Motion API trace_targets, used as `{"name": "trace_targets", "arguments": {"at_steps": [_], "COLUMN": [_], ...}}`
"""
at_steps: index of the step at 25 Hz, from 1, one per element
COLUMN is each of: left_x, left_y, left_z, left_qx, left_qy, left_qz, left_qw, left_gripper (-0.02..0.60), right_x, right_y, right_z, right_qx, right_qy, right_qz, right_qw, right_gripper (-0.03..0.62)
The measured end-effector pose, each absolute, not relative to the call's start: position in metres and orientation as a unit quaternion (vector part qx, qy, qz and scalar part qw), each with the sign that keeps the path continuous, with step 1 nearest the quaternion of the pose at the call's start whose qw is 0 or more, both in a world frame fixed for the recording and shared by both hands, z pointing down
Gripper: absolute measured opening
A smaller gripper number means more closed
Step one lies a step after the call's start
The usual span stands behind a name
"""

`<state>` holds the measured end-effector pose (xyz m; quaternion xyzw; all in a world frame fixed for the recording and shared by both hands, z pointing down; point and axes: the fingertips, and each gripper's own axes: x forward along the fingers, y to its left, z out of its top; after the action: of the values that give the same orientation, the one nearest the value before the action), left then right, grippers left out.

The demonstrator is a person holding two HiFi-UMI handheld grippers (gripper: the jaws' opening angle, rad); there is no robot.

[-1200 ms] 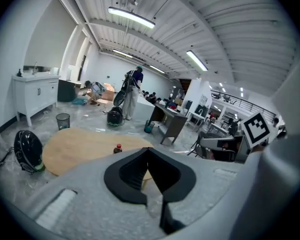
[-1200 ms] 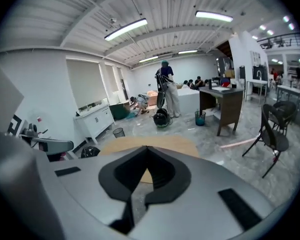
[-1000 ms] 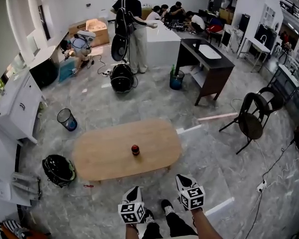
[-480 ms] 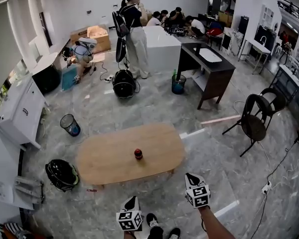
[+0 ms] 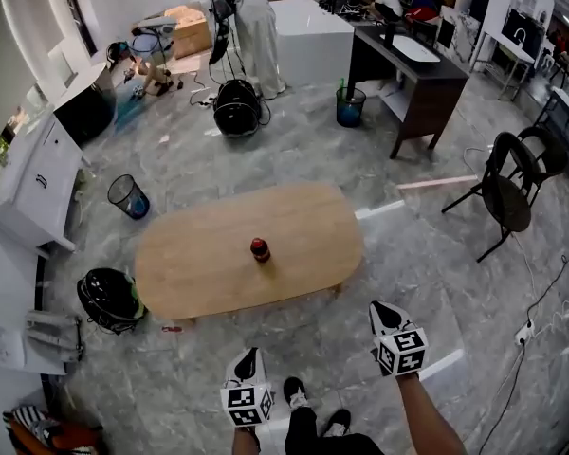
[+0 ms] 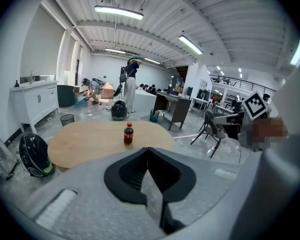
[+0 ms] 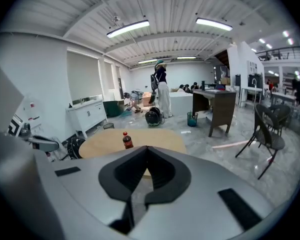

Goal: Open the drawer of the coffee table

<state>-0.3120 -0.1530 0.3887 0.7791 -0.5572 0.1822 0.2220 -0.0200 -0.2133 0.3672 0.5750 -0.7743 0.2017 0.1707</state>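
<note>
A grey marbled floor [image 5: 294,150] fills a large workshop room. On it stands the oval wooden coffee table [image 5: 199,263], with a small dark bottle [image 5: 259,249] upright near the middle of its tabletop. The left gripper [image 5: 249,355] and the right gripper [image 5: 383,308] hang over the floor on the table's near side, apart from it and pointing toward it. The left one's fingers [image 6: 127,176] are pressed together on nothing, and so are the right one's fingers [image 7: 121,176]. The table's long near edge lies ahead of both; its drawer cannot be made out.
</note>
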Motion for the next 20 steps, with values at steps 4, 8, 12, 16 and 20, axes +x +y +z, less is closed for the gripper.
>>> {"name": "trace_targets", "arguments": {"at_steps": [4,8,12,16,20], "left_x": [-0.321,-0.331,-0.343,-0.352,-0.368], "left_y": [-0.165,-0.185,-0.207,-0.224,-0.246], "left_z": [0.458,0.541,0.623,0.691,0.742], "left_qx": [0.776,0.771,0.762,0.757,0.747], "left_qy": [-0.564,-0.579,-0.594,-0.606,-0.627], "left_qz": [0.191,0.184,0.181,0.170,0.146], "left_qw": [0.209,0.193,0.183,0.172,0.168], "left_gripper": [0.011,0.011,0.011,0.011,0.011], "right_x": [-0.014,-0.023,-0.028,-0.027,-0.027], "right_y": [-0.209,-0.213,-0.222,-0.239,-0.260], "right_z": [0.443,0.528,0.616,0.688,0.741], "right_qx": [0.584,0.575,0.562,0.556,0.564], "right_qy": [-0.766,-0.780,-0.792,-0.798,-0.798], "right_qz": [0.248,0.218,0.203,0.188,0.176], "right_qw": [0.099,0.116,0.128,0.138,0.120], "right_gripper": [0.015,0.015,0.015,0.015,0.015]}}
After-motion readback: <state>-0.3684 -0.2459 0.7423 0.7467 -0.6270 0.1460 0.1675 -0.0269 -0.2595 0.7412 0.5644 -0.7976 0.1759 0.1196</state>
